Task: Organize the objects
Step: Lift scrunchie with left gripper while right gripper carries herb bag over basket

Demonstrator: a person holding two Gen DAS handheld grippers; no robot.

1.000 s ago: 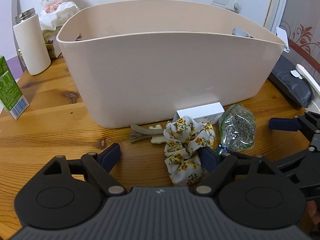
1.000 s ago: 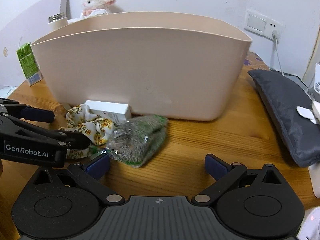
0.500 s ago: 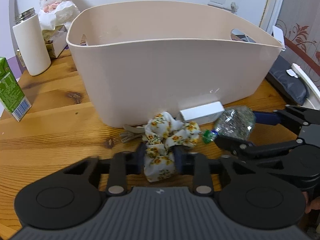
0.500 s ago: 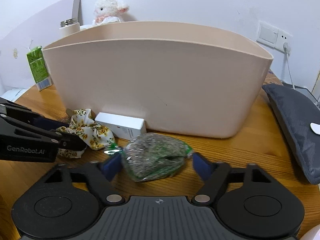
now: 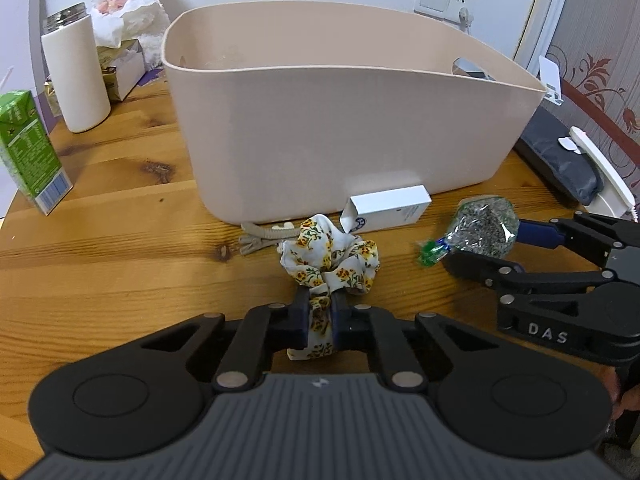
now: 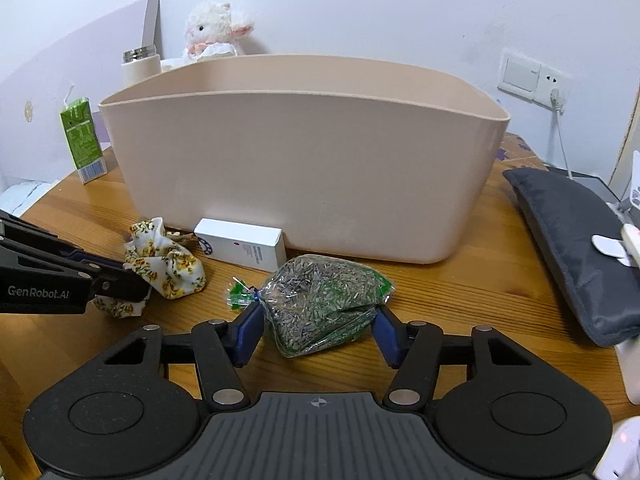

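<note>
Left gripper (image 5: 320,316): your jaws are pinched tight on the near fold of the floral scrunchie (image 5: 330,260); the rest of it spills forward onto the wooden table (image 5: 120,248).
Right gripper (image 6: 318,330): your jaws straddle the seed bag (image 6: 324,304), pads touching both its sides.
Beige bin (image 5: 340,128): stands just behind both items.
White box (image 6: 240,248): lies against the bin's base.

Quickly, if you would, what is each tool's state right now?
Left tool: closed on the floral fabric scrunchie.
Right tool: fingers against the clear bag of dried lavender; grip cannot be told.
</note>
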